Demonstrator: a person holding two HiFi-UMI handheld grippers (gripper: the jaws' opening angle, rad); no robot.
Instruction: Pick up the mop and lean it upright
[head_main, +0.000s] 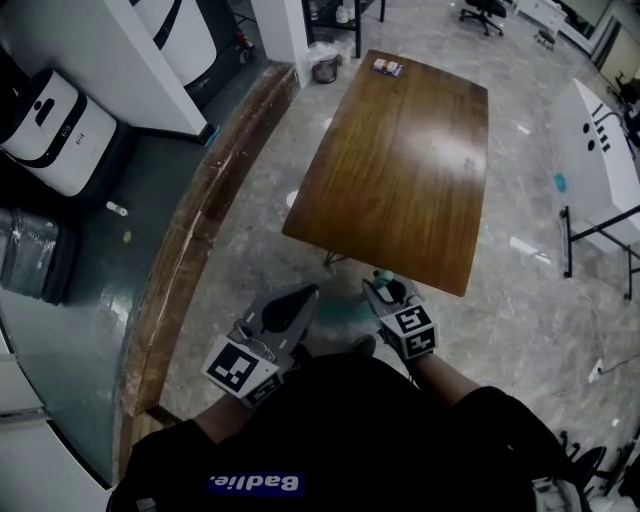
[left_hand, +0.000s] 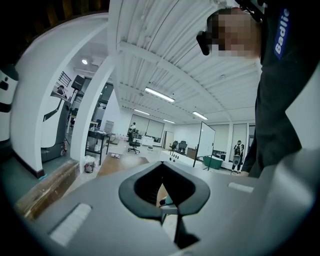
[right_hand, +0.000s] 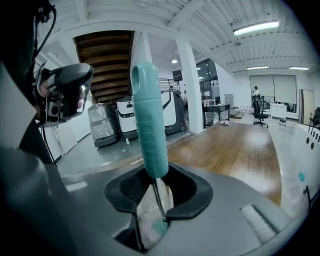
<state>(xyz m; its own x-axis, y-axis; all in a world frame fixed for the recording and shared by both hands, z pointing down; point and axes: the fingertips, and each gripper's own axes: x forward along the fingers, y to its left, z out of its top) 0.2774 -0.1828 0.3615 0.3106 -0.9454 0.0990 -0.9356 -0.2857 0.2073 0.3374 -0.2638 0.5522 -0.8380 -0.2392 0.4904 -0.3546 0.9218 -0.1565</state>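
The mop's teal ribbed handle (right_hand: 150, 125) stands upright out of the gap of my right gripper (right_hand: 157, 190), whose jaws are shut on it, with a thin metal shaft running down below them. In the head view the handle's top (head_main: 383, 277) shows just ahead of the right gripper (head_main: 390, 300), by the near edge of the wooden table (head_main: 400, 170). A teal patch (head_main: 340, 316) on the floor between the grippers may be the mop's head. My left gripper (head_main: 290, 312) is beside it, jaws together and empty. In its own view the left gripper (left_hand: 165, 192) points up toward the ceiling.
A long wooden curb (head_main: 200, 230) runs along the left, with dark floor and white machines (head_main: 50, 130) beyond it. A white board on a stand (head_main: 600, 160) is at the right. Grey stone floor surrounds the table. People stand far off in the room (left_hand: 237, 152).
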